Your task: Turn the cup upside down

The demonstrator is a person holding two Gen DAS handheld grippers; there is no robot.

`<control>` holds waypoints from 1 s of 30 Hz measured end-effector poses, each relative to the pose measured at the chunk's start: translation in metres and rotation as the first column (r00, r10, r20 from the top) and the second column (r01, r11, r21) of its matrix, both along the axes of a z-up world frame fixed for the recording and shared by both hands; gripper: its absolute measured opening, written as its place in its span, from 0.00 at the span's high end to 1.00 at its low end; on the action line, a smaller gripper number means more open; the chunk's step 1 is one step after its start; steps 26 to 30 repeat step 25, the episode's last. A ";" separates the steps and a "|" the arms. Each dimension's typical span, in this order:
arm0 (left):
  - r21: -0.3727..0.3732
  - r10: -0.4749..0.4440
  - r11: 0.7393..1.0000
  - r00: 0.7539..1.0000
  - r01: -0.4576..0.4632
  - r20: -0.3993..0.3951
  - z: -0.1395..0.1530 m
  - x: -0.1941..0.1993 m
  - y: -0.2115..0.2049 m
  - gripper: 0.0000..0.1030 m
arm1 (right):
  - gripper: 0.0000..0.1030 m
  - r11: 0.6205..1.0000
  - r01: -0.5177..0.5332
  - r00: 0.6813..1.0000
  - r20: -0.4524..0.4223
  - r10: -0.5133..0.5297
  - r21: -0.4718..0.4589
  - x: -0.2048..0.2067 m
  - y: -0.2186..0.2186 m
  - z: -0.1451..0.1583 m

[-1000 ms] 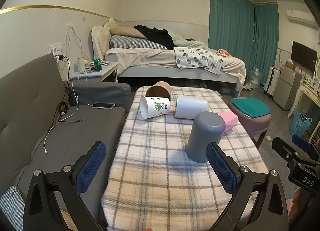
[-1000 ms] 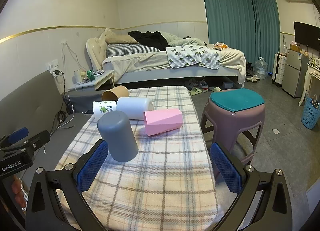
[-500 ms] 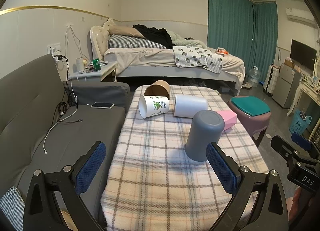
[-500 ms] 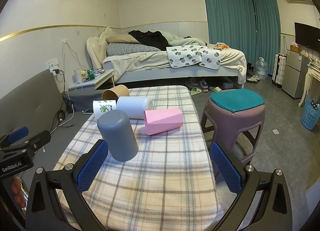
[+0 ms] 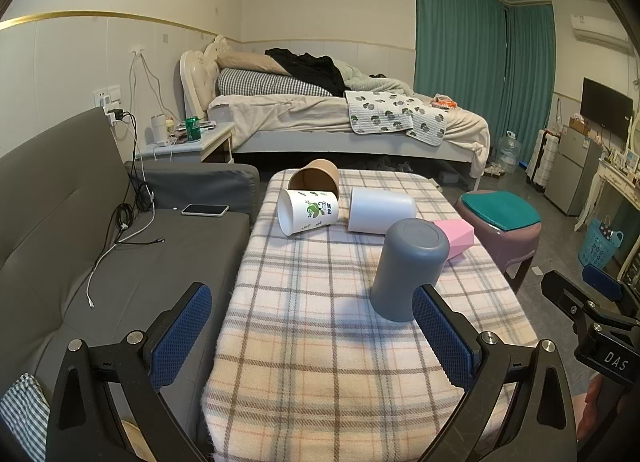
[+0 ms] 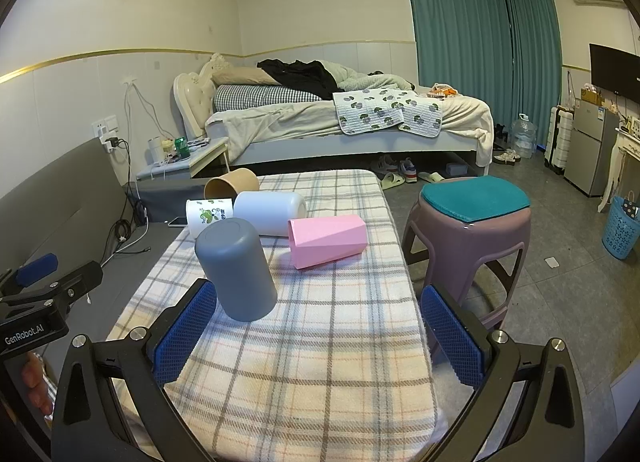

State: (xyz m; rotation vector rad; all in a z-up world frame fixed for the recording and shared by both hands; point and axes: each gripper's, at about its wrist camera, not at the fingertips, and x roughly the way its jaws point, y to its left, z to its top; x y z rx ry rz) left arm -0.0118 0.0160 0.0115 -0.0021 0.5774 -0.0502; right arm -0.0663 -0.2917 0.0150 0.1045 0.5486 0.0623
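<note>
Looking along my left gripper (image 5: 312,336), its blue pads are spread wide with nothing between them, held low over the near end of the plaid-covered table (image 5: 320,366). The grey cup (image 5: 408,268) stands mouth-down on the cloth, base up, just ahead of my right-hand pad, so it looks already flipped. Behind it lie four cups on their sides: the printed white cup (image 5: 308,211), the brown paper cup (image 5: 314,179), the plain white cup (image 5: 380,210) and the pink faceted cup (image 5: 456,238), which shows only partly past the grey one. Along my right gripper (image 6: 316,332), the pads are equally wide apart and empty, and the grey cup (image 6: 236,270) sits just beyond my left-hand pad, while the pink faceted cup (image 6: 328,240) lies open toward me near the middle of the table, apart from the rest on its near side. I judge that one the easiest next pick for this hand: I would come in from the side, close across its flat facets near mid-length so it cannot roll, lift clear of the cloth, turn my wrist until the mouth faces down, and lower it flat before letting go. The risks I see are the soft cloth bunching under the rim and my elbow side brushing the grey cup, so I would swing wide of it.
</note>
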 end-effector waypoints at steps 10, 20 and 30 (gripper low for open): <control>0.000 0.001 1.000 1.000 -0.001 0.000 0.000 0.000 0.000 0.00 | 0.00 1.000 0.000 1.000 0.000 0.000 0.000 0.000 0.000 0.000; 0.003 -0.002 1.000 1.000 0.002 -0.001 -0.001 0.000 -0.001 0.00 | 0.00 1.000 0.000 1.000 -0.001 0.000 -0.001 0.001 0.001 -0.001; 0.002 -0.002 1.000 1.000 0.002 -0.004 -0.006 -0.002 -0.001 0.00 | 0.00 1.000 0.000 1.000 -0.002 0.000 -0.001 0.000 0.001 -0.002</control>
